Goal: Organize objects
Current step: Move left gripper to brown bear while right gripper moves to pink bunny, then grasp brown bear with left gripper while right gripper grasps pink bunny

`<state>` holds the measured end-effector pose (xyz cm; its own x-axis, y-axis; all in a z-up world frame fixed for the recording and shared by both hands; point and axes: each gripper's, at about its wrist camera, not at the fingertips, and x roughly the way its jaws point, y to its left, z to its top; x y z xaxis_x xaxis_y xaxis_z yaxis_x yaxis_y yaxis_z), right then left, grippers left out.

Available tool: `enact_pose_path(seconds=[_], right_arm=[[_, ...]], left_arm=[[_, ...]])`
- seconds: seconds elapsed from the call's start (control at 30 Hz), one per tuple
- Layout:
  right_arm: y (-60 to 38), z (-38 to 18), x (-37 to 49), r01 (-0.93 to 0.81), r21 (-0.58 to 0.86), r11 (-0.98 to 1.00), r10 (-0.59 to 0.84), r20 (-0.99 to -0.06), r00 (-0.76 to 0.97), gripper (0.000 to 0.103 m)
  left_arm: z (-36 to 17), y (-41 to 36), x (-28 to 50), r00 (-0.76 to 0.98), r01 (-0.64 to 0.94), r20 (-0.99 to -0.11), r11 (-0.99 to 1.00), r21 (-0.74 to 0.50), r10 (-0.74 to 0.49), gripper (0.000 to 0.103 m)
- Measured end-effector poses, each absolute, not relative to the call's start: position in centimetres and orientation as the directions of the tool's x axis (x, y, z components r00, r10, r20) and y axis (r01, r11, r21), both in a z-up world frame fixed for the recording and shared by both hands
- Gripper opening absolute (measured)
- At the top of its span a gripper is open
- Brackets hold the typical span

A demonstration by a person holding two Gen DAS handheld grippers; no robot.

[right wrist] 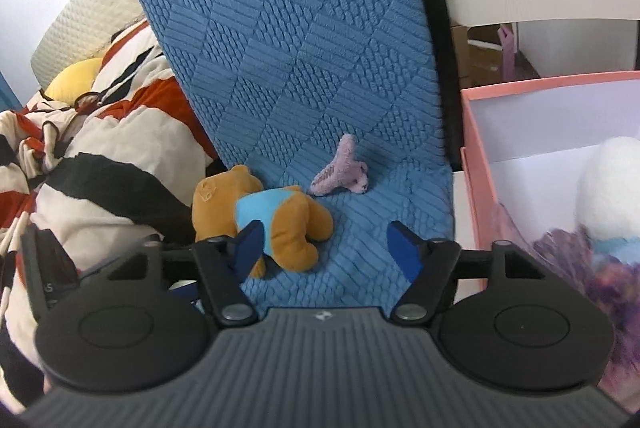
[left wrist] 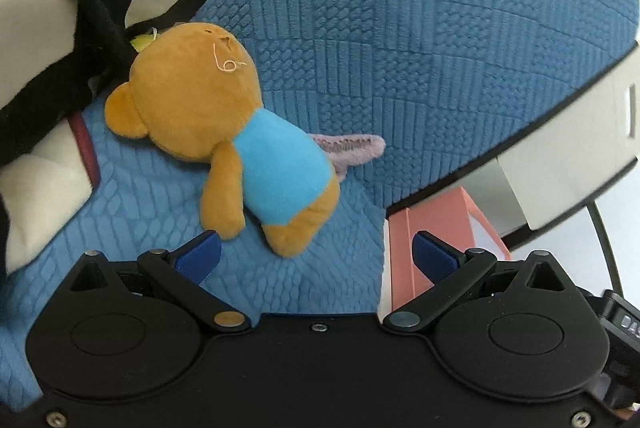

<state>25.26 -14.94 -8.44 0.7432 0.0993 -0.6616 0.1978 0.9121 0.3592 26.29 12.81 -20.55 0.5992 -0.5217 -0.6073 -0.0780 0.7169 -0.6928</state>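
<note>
Left wrist: bear (left wrist: 224, 132) flat – head upper-left, legs lower-right.

Both wrist views angled down, close — sharing bear (left wrist: 224, 136) (right wrist: 256, 216)

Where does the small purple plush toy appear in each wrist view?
Left wrist: the small purple plush toy pokes out right of centre, behind the bear.
Right wrist: near centre, up and right of the bear.
Shared landmark: the blue textured cover beneath both.
</note>
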Motion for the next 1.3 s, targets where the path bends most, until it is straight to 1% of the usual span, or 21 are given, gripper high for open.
enact_pose_path(seconds=[0.33,0.5,0.6,0.67,0.73,0.83,0.9,0.93,0.97,1.1,1.17,1.23,1.3], right_arm=[[-15.9,-11.0,32.9,0.237,0.375,0.896,0.106,-0.699,0.707,0.067],[-16.7,-12.8,37.1,0.285,0.34,0.896,0.058,-0.727,0.684,0.067],[-17.4,-14.4,39.4,0.315,0.338,0.887,0.048,-0.746,0.664,0.066],[-17.6,-15.4,40.7,0.318,0.333,0.888,0.047,-0.753,0.657,0.056],[-17.5,-16.2,41.9,0.312,0.313,0.897,0.039,-0.76,0.648,0.053],[-17.1,-17.4,43.2,0.294,0.282,0.914,0.031,-0.768,0.64,0.039],[-17.0,-17.8,43.6,0.278,0.289,0.916,0.043,-0.759,0.65,0.033],[-17.0,-17.8,43.7,0.269,0.304,0.914,0.054,-0.748,0.662,0.023],[-16.9,-17.8,43.7,0.254,0.319,0.913,0.073,-0.74,0.668,0.017],[-15.3,-17.4,42.5,0.176,0.304,0.936,0.114,-0.737,0.666,0.016],[-14.7,-17.2,41.4,0.14,0.322,0.936,0.154,-0.735,0.661,0.014],[-14.0,-17.1,40.2,0.111,0.314,0.943,0.171,-0.743,0.647,0.014],[-13.6,-17.3,39.0,0.089,0.312,0.946,0.191,-0.758,0.624,0.014]], left_arm=[[-21.6,13.2,29.9,0.578,-0.11,-0.62,0.703,-0.703,-0.53,0.102],[-21.9,12.8,31.1,0.563,-0.101,-0.619,0.698,-0.709,-0.548,0.102],[-22.6,12.9,31.7,0.538,-0.129,-0.639,0.695,-0.707,-0.55,0.102],[-23.0,13.0,31.9,0.528,-0.136,-0.636,0.683,-0.718,-0.563,0.102],[-23.2,12.8,32.1,0.521,-0.137,-0.639,0.683,-0.718,-0.567,0.102],[-23.7,12.5,32.6,0.498,-0.146,-0.65,0.684,-0.715,-0.573,0.102],[-23.8,12.5,32.6,0.496,-0.147,-0.651,0.683,-0.715,-0.575,0.102],[-23.9,12.4,32.7,0.495,-0.145,-0.651,0.684,-0.715,-0.576,0.102],[-24.0,12.4,32.7,0.494,-0.146,-0.653,0.685,-0.714,-0.575,0.102],[-24.3,12.4,33.0,0.488,-0.153,-0.658,0.685,-0.712,-0.574,0.102],[-24.3,12.4,33.0,0.489,-0.157,-0.661,0.688,-0.708,-0.569,0.098],[-24.5,12.6,32.9,0.492,-0.169,-0.662,0.684,-0.71,-0.566,0.092],[-24.6,12.9,32.7,0.494,-0.177,-0.663,0.681,-0.71,-0.563,0.089]])
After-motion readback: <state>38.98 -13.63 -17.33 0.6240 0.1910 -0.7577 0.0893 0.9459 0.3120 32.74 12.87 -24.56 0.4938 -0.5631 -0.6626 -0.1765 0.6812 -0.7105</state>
